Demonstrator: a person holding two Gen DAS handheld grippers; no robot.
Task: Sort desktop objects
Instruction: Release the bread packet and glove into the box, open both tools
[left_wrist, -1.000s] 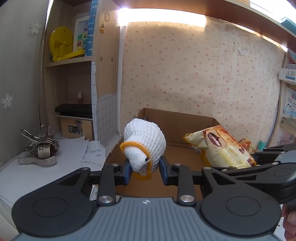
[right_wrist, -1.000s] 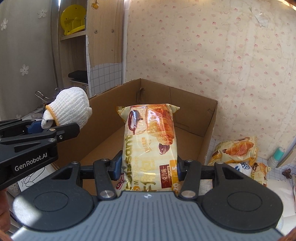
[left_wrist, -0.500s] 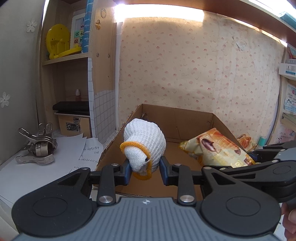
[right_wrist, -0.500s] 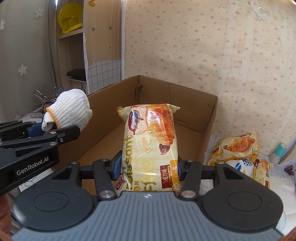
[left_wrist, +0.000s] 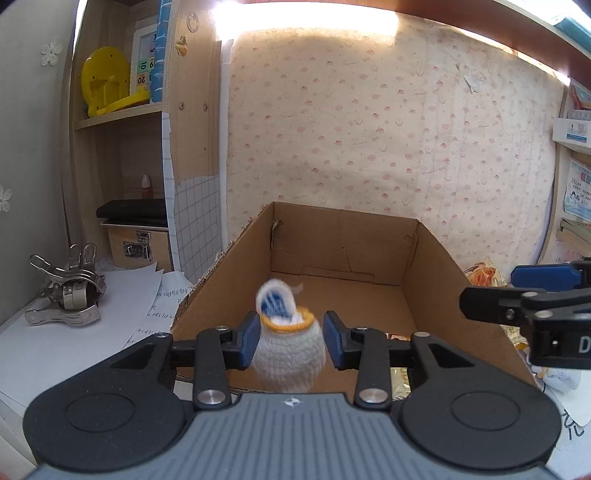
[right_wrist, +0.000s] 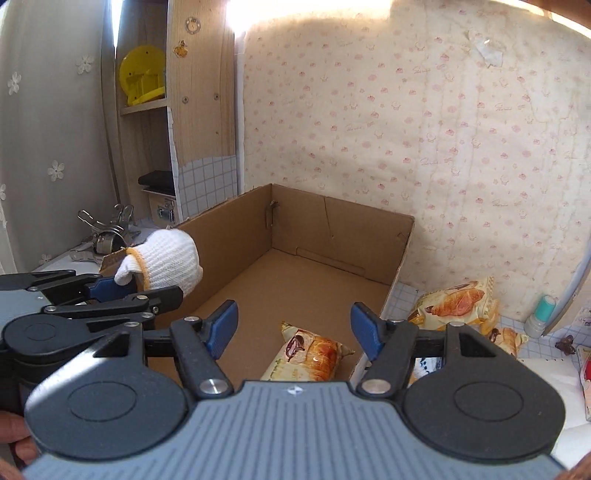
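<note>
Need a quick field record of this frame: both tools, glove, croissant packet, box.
left tool: jaws have just been opening; white glove between them, blurred; grip unclear
right tool: open, jaws have just been opening, nothing between them
croissant packet: lying on the box floor, near end, below the right tool
cardboard box: open top
outside box: more croissant packets on the desk to its right

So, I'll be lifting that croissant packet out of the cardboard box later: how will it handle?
The croissant packet looks puffy and light, so probably squashes under tight jaws. Its glossy film is likely slippery, and it may sag if pinched by one end.
</note>
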